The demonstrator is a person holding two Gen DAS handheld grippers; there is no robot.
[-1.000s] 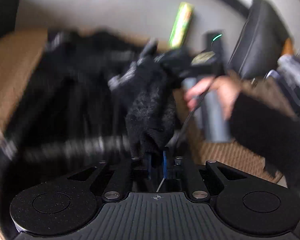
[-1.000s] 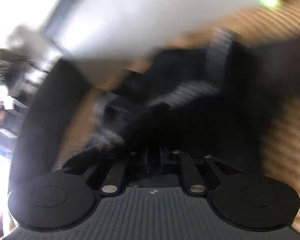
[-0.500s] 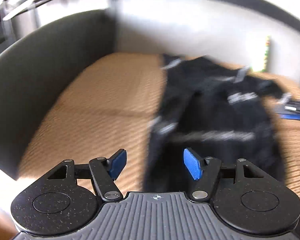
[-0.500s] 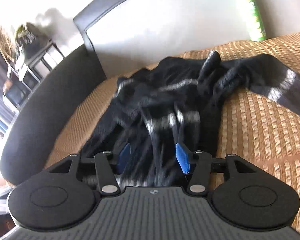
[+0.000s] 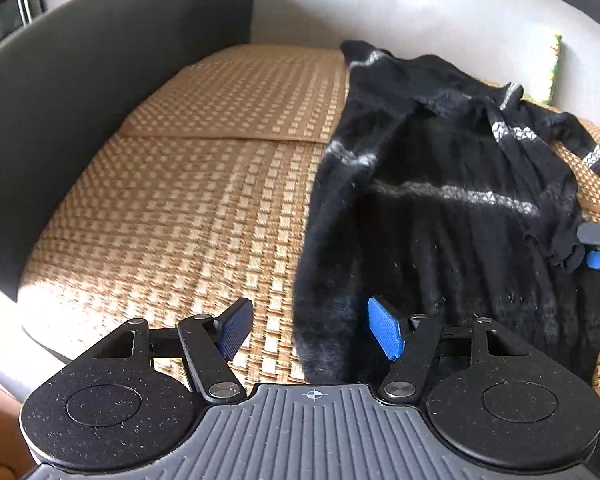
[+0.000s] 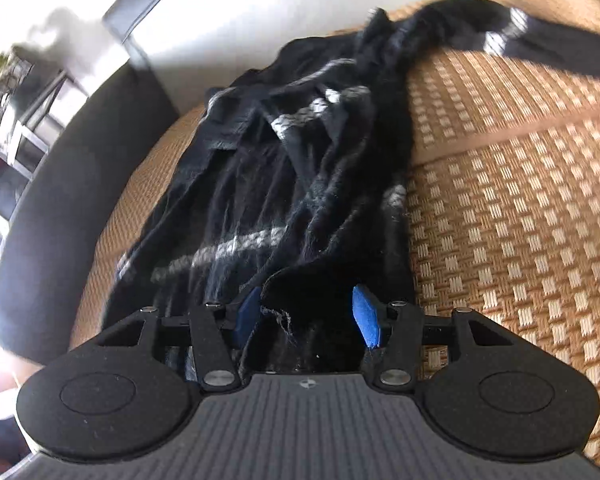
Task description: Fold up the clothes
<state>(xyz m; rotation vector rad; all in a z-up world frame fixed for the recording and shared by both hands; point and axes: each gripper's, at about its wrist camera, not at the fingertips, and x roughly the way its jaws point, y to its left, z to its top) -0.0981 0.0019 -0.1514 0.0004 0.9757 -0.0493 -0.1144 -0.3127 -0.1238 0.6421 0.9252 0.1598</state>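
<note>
Black sweater (image 5: 440,216) spread on sofa mat (image 5: 204,208) for folding; both grippers' (L (image 5: 312,330), R (image 6: 306,316)) fingers spread, hem edge lying between R's

The sweater (image 5: 440,208) lies on the mat (image 5: 204,200), a can (image 5: 552,68) behind it.

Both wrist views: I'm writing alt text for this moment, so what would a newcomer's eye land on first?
A fuzzy black sweater with pale stripes lies crumpled on the woven tan mat of a dark-armed sofa. The left hand-held gripper hangs open at the sweater's near edge. The right hand-held gripper is open too, with a fold of the sweater between its blue pads.
</note>
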